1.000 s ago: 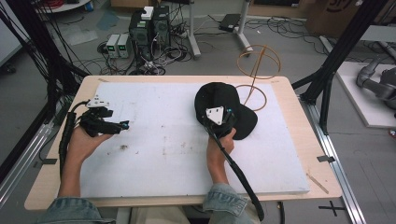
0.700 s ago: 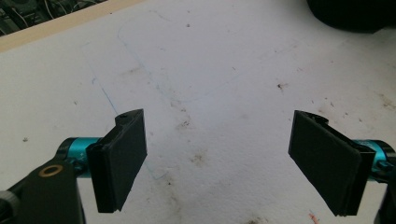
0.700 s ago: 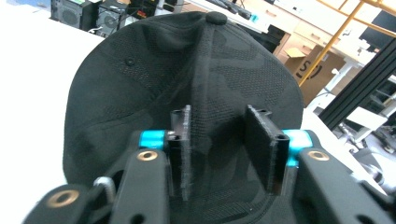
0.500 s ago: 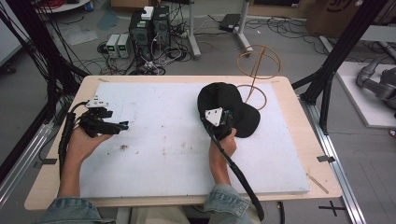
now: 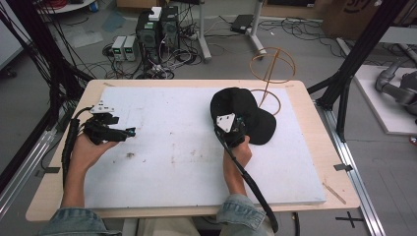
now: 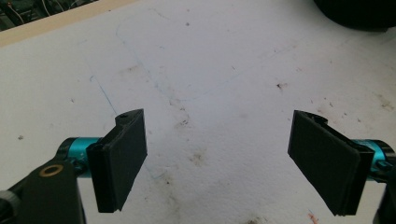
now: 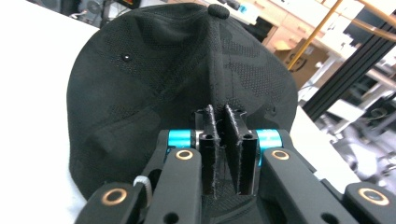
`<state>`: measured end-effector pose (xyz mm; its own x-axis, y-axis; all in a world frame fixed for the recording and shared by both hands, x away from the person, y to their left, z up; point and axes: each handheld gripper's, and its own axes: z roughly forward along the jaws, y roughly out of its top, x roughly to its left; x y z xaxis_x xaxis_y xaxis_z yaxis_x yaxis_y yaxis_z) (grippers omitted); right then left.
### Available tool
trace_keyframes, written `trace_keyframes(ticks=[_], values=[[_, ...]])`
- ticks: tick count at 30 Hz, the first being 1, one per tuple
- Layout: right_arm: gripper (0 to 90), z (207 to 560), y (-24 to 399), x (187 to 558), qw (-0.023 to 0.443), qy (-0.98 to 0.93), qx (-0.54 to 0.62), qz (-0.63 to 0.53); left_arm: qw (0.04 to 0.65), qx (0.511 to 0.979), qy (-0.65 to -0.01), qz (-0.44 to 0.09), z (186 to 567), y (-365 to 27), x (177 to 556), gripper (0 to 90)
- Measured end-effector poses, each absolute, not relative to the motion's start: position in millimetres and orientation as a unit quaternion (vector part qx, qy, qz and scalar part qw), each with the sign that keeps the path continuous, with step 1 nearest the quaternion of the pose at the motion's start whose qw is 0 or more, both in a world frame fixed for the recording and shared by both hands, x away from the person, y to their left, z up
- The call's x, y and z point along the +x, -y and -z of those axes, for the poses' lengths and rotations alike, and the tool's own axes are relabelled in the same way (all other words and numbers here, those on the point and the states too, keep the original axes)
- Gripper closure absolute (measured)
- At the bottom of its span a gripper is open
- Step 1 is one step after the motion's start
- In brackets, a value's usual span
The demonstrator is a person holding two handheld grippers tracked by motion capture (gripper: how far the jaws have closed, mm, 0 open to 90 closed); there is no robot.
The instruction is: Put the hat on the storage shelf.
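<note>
A black baseball cap (image 5: 244,104) lies on the white board (image 5: 172,147) at the right, its brim (image 5: 264,129) pointing right. My right gripper (image 5: 239,126) is at the cap's near side. In the right gripper view its jaws are pressed together, and the right gripper (image 7: 223,122) is shut on a fold of the cap (image 7: 149,74) at the crown's seam. My left gripper (image 5: 131,132) is held low over the board's left part, far from the cap. In its own view the left gripper (image 6: 224,156) is wide open, with bare stained board between its pads.
A gold wire stand (image 5: 272,66) with hoops rises just behind the cap at the table's far right. The wooden table edge (image 5: 314,113) frames the board. Computers and cables (image 5: 157,29) lie on the floor beyond the table.
The cap's crown has shifted slightly to the right in the right gripper's pinch. The left gripper has stayed in place.
</note>
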<state>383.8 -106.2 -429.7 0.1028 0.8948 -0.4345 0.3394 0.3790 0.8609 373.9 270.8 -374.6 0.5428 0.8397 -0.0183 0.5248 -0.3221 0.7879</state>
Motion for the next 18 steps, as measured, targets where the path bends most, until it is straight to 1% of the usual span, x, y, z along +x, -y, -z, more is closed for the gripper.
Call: trace_keyframes(ticks=[10,18], values=[[86.7,426,107,379,0.565,-0.619,0.484,-0.251,0.387,0.787,-0.436,-0.201,377,-272,375,20.1],[87.6,413,112,372,0.577,-0.623,0.458,-0.264,0.386,0.788,-0.436,-0.199,377,-272,375,20.1]])
